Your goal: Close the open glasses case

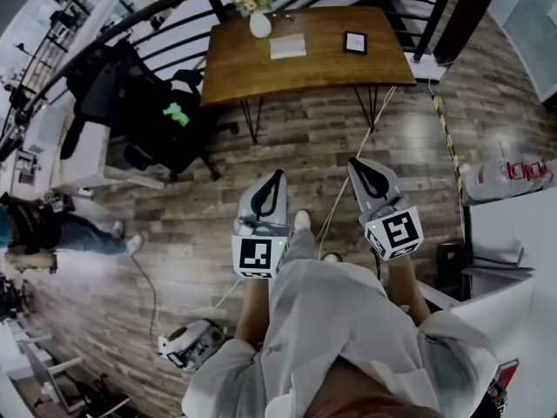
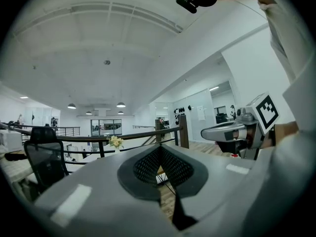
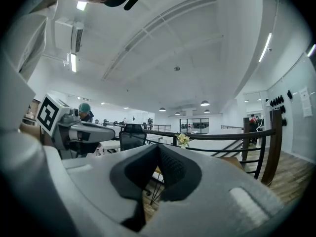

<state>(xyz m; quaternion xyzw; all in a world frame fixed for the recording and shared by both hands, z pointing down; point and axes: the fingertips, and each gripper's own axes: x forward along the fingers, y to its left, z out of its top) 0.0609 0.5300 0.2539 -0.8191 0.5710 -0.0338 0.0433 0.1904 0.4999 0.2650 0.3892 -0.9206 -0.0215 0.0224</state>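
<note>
**A:** What is made out of the room from the head view?

**B:** A plank floor (image 1: 392, 146) is seen from above, edged by a dark railing (image 1: 174, 3). A wooden tabletop (image 1: 244, 68) stands well ahead, with a black office chair (image 1: 157, 103) beside it. A white vase (image 1: 259, 24) of flowers and a dark square object (image 1: 355, 42) are set on it. The glasses case (image 1: 287, 46) is taken to be the pale flat thing between them, though it is too small for this to be confirmed.

**A:** And the tools?

**B:** The left hand-held gripper (image 1: 278, 174) and the right hand-held gripper (image 1: 355, 162) are held low over the floor, well apart from the tabletop.

**A:** What is shown in the left gripper view?

**B:** The left hand-held gripper's (image 2: 160, 148) jaws are brought together at the tips, and nothing is held. The railing and flowers are seen beyond, and the right hand-held gripper to the side.

**A:** And in the right gripper view?

**B:** The right hand-held gripper's (image 3: 158, 146) jaws are likewise closed tip to tip, with nothing gripped. The left hand-held gripper is seen at the left, and the chair and flowers beyond.
</note>
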